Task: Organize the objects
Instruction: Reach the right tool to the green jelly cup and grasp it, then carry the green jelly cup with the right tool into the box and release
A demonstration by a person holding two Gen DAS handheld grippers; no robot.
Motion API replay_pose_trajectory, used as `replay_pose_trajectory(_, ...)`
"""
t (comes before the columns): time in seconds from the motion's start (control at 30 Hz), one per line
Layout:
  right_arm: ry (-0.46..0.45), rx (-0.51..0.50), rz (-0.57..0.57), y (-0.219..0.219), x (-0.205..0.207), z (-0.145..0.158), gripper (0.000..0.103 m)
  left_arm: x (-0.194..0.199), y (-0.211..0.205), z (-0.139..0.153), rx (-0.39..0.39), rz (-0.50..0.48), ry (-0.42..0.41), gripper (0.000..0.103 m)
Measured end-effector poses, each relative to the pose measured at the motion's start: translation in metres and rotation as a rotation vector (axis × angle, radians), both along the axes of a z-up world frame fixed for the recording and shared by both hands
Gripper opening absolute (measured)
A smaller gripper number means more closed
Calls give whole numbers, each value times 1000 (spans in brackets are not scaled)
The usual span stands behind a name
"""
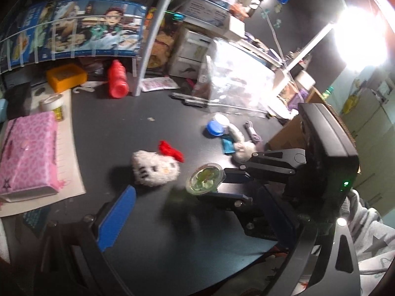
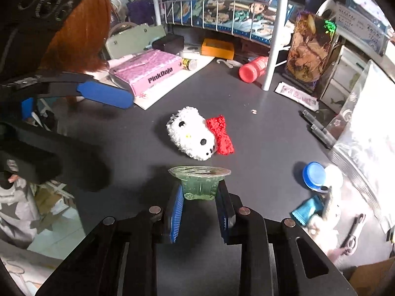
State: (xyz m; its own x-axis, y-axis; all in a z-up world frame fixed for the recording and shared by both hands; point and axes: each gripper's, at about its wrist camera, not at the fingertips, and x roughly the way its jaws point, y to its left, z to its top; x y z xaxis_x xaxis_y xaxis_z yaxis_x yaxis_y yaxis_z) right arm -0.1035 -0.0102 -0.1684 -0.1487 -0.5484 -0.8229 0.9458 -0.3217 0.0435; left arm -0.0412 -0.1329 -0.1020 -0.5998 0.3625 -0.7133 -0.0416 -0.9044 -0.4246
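Right gripper (image 2: pixel 200 197): blue-padded fingers clamped on either side of a small green jelly cup (image 2: pixel 199 183), foil lid up, cup upright and held just above the dark table (image 2: pixel 259 133). In the left wrist view the same cup (image 1: pixel 205 178) appears between the right gripper's fingers, lid facing the camera.

Left gripper (image 1: pixel 187 212): one blue finger (image 1: pixel 116 217) shows at lower left, the opposite one sits far off at the right edge, partly lost behind the right gripper's body. Jaws spread wide, nothing between them. From the right wrist view its blue finger (image 2: pixel 106 95) hangs over the table near the pink box (image 2: pixel 145 70).

White plush cat head with red bow (image 2: pixel 195 133) lies on the table just beyond the cup, not touching it.

Right of the cup: blue-and-white round container (image 2: pixel 317 175), well apart. Near it a teal item (image 2: pixel 307 211) and a pale fuzzy toy (image 2: pixel 328 219), blurred; probably touching each other, cannot confirm.

Back of table: red bottle (image 2: pixel 253 70) on its side beside a white rack post (image 2: pixel 274 32); orange box (image 2: pixel 217 48) under the rack.
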Motion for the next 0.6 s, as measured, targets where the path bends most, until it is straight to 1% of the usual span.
replay_pose_trajectory(0.07,6,-25,-1,8,4,8,21,-2,7,6,10,-33,12,98)
replay_pose_trajectory(0.13,20,-63,3,17,10,22,21,-2,14,12,11,-62,26,90)
replay_pose_trajectory(0.2,40,-87,6,25,16,34,21,-5,21,21,43,-116,32,78)
replay_pose_trajectory(0.3,90,-113,6,34,27,55,21,-10,31,35,56,-167,40,69)
replay_pose_trajectory(0.47,192,-148,-4,52,42,88,21,-18,47,60,82,-235,62,58)
replay_pose_trajectory(0.6,259,-171,-28,67,49,111,21,-24,67,85,71,-291,91,45)
